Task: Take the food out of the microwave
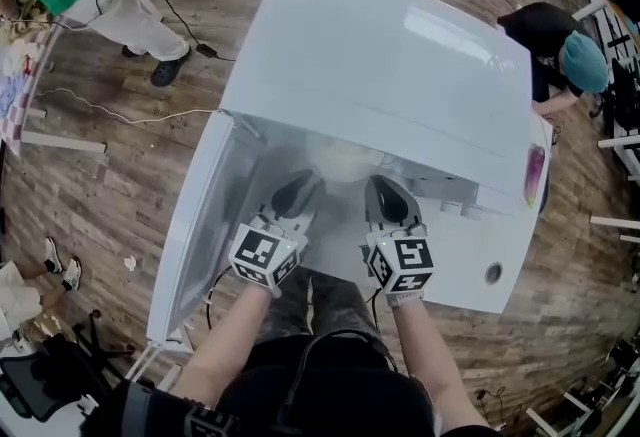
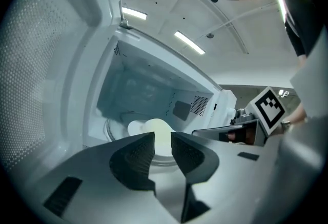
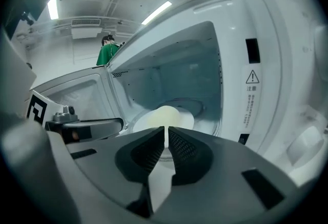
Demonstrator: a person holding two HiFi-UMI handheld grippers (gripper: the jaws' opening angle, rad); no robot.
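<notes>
While both tools are hovering side by side at the mouth of the open microwave (image 1: 380,75), I am seeing the food (image 1: 345,163) sitting on the turntable (image 3: 197,106) inside the cavity. It is lying straight ahead of the tips and between their two lines, touched by neither. The left gripper (image 2: 163,141) is showing a narrow gap with nothing between the pads. The right gripper (image 3: 166,138) is holding its jaws practically together, empty. The food is looking pale and roundish, with no obvious long axis, though the hazy interior may be hiding a rim or lid. Neither hand is looking clearly nearer. The door (image 1: 195,235) is standing swung out to the left, so I am judging the approach open from the front.
</notes>
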